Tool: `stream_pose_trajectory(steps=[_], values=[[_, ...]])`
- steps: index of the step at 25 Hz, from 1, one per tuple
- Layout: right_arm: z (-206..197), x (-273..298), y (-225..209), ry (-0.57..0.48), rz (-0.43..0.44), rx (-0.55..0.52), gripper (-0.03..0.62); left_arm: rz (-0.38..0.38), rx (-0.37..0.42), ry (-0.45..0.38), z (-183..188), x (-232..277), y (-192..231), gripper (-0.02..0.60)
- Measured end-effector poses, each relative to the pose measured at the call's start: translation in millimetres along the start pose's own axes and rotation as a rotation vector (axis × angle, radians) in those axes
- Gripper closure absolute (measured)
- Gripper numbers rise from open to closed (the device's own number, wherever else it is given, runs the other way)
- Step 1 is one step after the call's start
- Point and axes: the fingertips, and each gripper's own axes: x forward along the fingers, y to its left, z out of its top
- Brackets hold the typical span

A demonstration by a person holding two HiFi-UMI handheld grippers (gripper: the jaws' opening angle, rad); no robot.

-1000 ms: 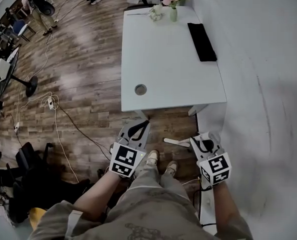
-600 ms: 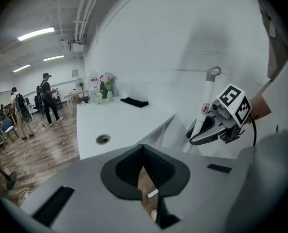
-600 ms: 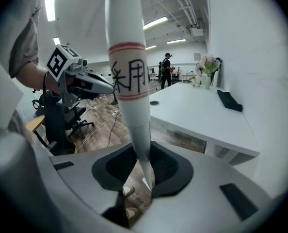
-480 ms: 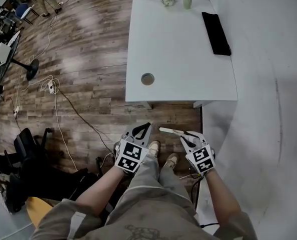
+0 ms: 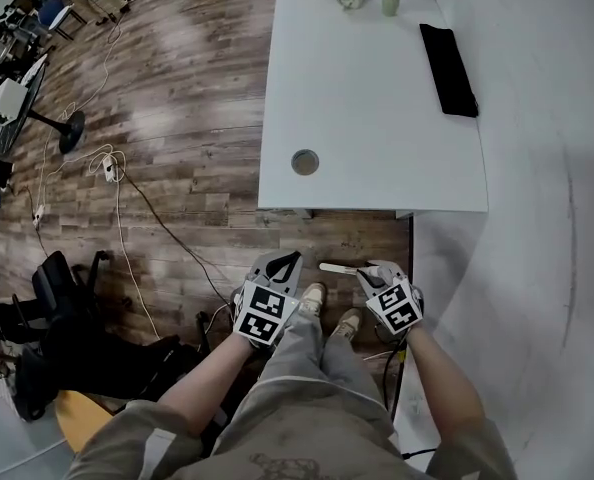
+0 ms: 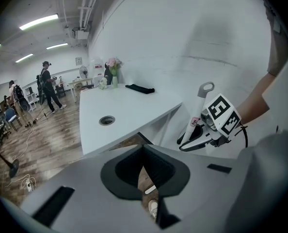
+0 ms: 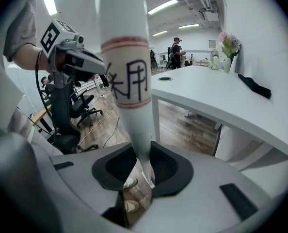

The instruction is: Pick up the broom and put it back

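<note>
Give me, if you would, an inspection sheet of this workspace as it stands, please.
Surface: white desk, mostly bare, with a round cable hole.
Job's things: broom handle, white with red bands; broom head not seen.
Clutter: black item and flower vase on the desk.
Grippers: right gripper, fingers shut on the broom handle; left gripper shut, empty.
Cables: loose cables across the wooden floor.
Surroundings: white wall on the right, black office chair, people far off.
</note>
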Motion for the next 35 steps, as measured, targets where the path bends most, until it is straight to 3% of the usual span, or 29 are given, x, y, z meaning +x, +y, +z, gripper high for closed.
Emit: stream_pose_trajectory(steps=[7, 13, 20, 28, 35], values=[[31.7, 25.3, -49.7, -0.048, -0.065, 0.139, 0.487, -0.008, -0.026, 0.016, 9.7, 18.5, 14.0, 0.565], [41.6, 42.5, -91.8, 0.007, -0.131, 0.237, 0.483, -0.031, -0.053, 0.021, 18.2, 34.9, 25.0, 0.565], [45.8, 50.1, -108.9, 0.026, -0.128, 0.302, 0.391, -0.054, -0.060, 0.021, 27.0, 45.6, 35.0, 0.565], [43.1, 34.3, -102.4, 0.060, -0.110, 0.256, 0.358, -0.067, -0.052, 0.004, 41.0, 47.3, 31.3, 0.565], [65.3, 54.3, -72.4, 0.058, -0.024, 0.159, 0.358, -0.063, -0.065, 0.005, 34.3, 39.2, 26.3, 0.565]])
